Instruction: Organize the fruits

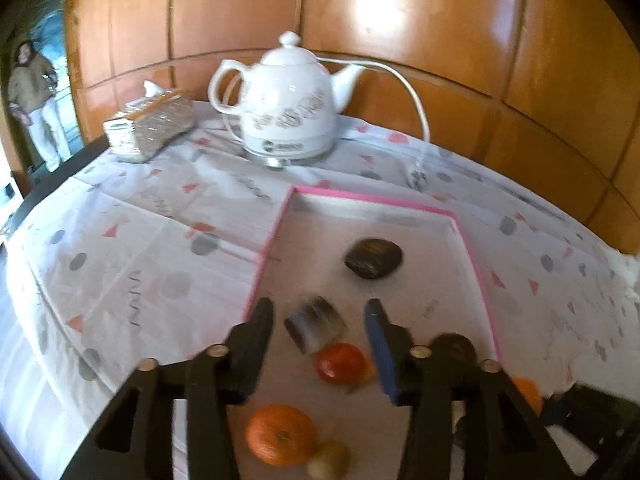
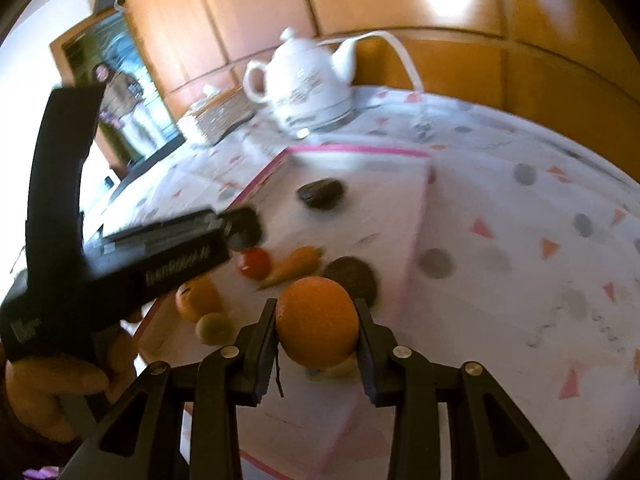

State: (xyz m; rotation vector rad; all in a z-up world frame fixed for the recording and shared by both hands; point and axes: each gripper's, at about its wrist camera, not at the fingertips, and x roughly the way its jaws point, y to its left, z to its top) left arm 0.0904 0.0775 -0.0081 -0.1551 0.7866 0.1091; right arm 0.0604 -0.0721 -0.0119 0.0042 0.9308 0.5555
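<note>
A shallow pink-rimmed tray [image 1: 372,198] lies on the patterned tablecloth and holds several fruits. My left gripper [image 1: 318,314] hangs open over the tray. A blurred grey-brown piece [image 1: 316,330] sits between its fingers with a gap on each side. Around it lie a dark oval fruit [image 1: 374,258], a red tomato [image 1: 340,362], an orange [image 1: 280,434] and a small yellowish fruit [image 1: 330,458]. My right gripper [image 2: 316,322] is shut on a large orange [image 2: 316,316], held above the tray's near right part. Beyond it lie a carrot [image 2: 292,266] and a dark round fruit [image 2: 352,278].
A white kettle [image 1: 288,108] with its cord stands at the back of the table, and a tissue box [image 1: 148,124] is to its left. Wooden panelling runs behind the table. A person [image 1: 34,100] stands far off at the left. A hand [image 2: 60,392] holds the left gripper.
</note>
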